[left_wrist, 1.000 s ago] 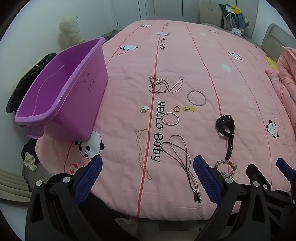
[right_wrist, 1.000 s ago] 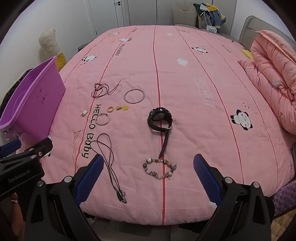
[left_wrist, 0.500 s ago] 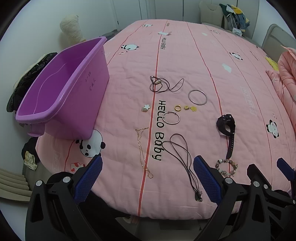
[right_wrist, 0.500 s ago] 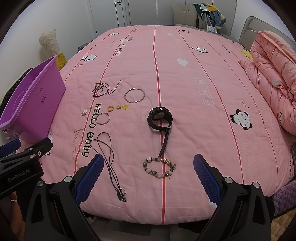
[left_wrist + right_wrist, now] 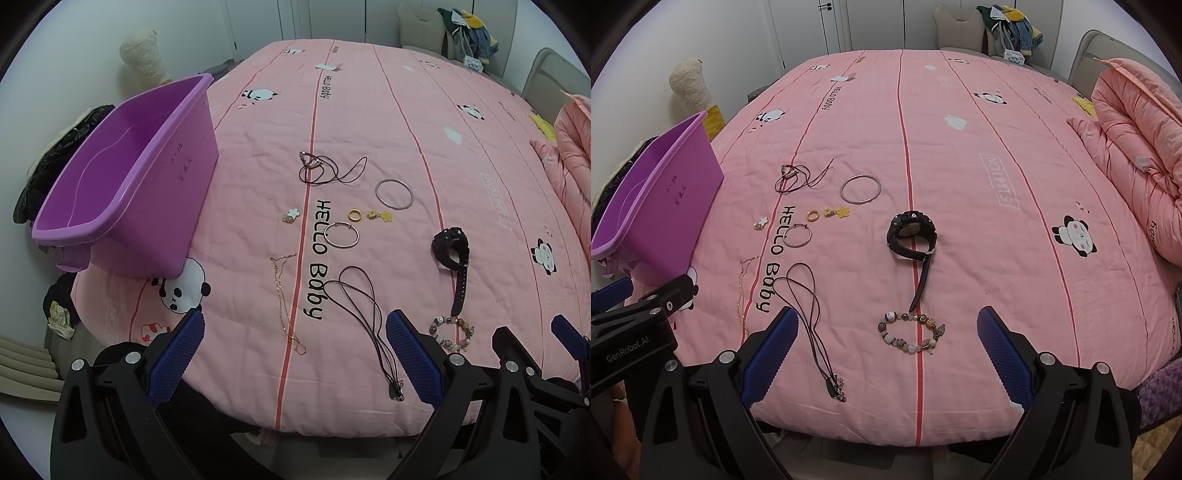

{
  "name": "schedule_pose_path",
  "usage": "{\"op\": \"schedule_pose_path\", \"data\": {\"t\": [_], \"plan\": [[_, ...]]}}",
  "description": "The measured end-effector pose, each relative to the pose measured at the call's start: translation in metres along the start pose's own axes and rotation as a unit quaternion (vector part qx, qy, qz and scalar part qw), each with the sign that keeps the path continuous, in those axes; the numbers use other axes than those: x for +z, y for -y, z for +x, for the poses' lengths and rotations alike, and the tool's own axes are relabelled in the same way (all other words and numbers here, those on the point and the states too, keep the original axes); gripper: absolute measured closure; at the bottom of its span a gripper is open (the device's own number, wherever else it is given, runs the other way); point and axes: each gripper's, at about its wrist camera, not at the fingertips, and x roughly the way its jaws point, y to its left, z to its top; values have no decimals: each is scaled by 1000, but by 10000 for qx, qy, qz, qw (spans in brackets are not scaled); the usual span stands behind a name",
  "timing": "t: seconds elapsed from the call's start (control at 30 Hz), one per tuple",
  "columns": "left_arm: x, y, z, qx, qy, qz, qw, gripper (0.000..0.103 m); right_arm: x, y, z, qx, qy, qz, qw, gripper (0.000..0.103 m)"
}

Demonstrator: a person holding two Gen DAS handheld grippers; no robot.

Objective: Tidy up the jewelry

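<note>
I am holding my left gripper [image 5: 293, 354] and my right gripper [image 5: 886, 350] over the near edge of the pink bed [image 5: 960, 155], and both are standing wide open with nothing in them. The jewelry is lying spread out in front of me. From my right gripper, the beaded bracelet [image 5: 911, 332] is sitting just ahead at 12 o'clock, and the black watch [image 5: 911, 236] is lying past it, its strap end reaching close to the beads. The long black cord necklace [image 5: 809, 317] is lying at 10 o'clock, between my two tools. The thin gold chain [image 5: 286, 299] is lying at 12 o'clock from my left gripper. Farther out I am seeing two silver bangles, a gold ring [image 5: 355, 215] and some little charms. The purple bin [image 5: 122, 177] is sitting at 10 o'clock from my left gripper, and it is looking empty, so I think nothing is put away yet. I am thinking the bracelet is the easy first pick. To do it well, I should be coming straight down, putting one finger on each side of the beads, pinching only the beads and not the blanket, and staying off the watch strap.
</note>
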Motion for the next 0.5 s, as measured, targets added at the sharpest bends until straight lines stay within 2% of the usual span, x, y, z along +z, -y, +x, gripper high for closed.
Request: {"op": "schedule_pose_path", "data": {"t": [0.5], "plan": [[-1,-1,-1,9,15,12,10000,6,1,-2,-1,35,-9,9,10000,10]]}}
